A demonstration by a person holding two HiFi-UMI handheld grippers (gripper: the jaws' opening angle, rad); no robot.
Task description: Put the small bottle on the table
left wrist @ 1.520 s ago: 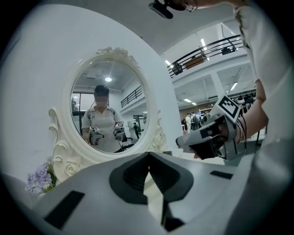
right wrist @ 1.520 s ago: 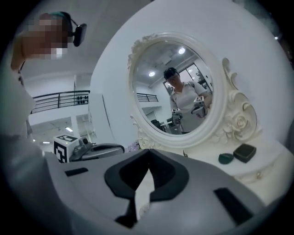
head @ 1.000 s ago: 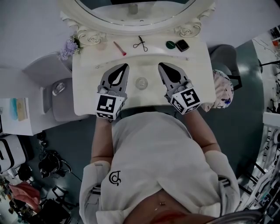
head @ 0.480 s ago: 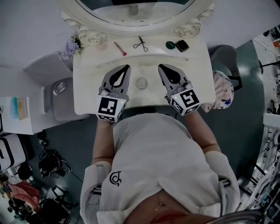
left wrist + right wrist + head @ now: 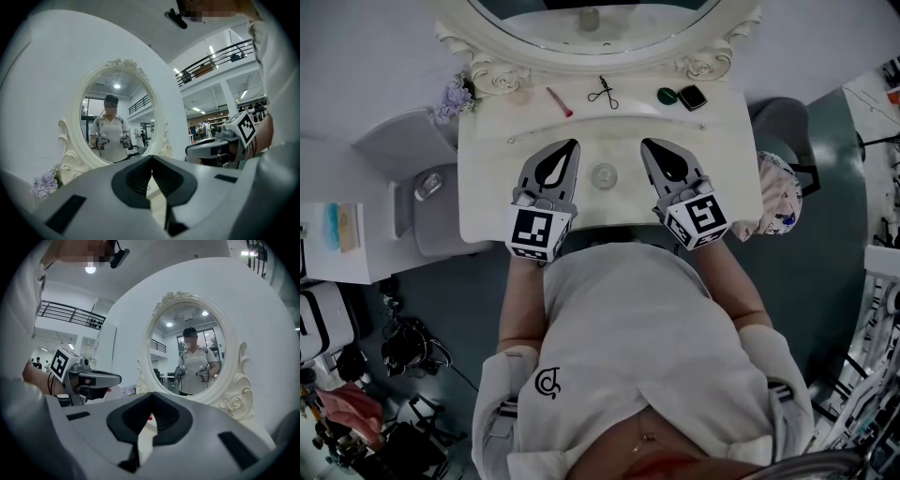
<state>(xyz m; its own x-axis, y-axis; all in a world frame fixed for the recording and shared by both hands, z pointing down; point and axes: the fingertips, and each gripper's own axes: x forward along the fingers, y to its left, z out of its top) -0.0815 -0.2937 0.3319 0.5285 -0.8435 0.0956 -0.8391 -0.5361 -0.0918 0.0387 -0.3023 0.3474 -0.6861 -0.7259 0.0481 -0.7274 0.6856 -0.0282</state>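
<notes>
Pointing toward the ornate oval mirror [image 5: 581, 47], the left hand-held gripper [image 5: 574, 143] and the right hand-held gripper [image 5: 644, 142] sit side by side over the cream worktop [image 5: 487, 187], each with its jaws pressed together and nothing between them. Right between the two, touching neither, the small bottle [image 5: 603, 176] stands on the worktop. Along the back edge lie a pink stick [image 5: 559, 101], a scissor-like tool [image 5: 601, 92], a green round piece [image 5: 667, 95] and a black compact [image 5: 691, 97], with purple flowers [image 5: 450, 101] at the frame's left.
</notes>
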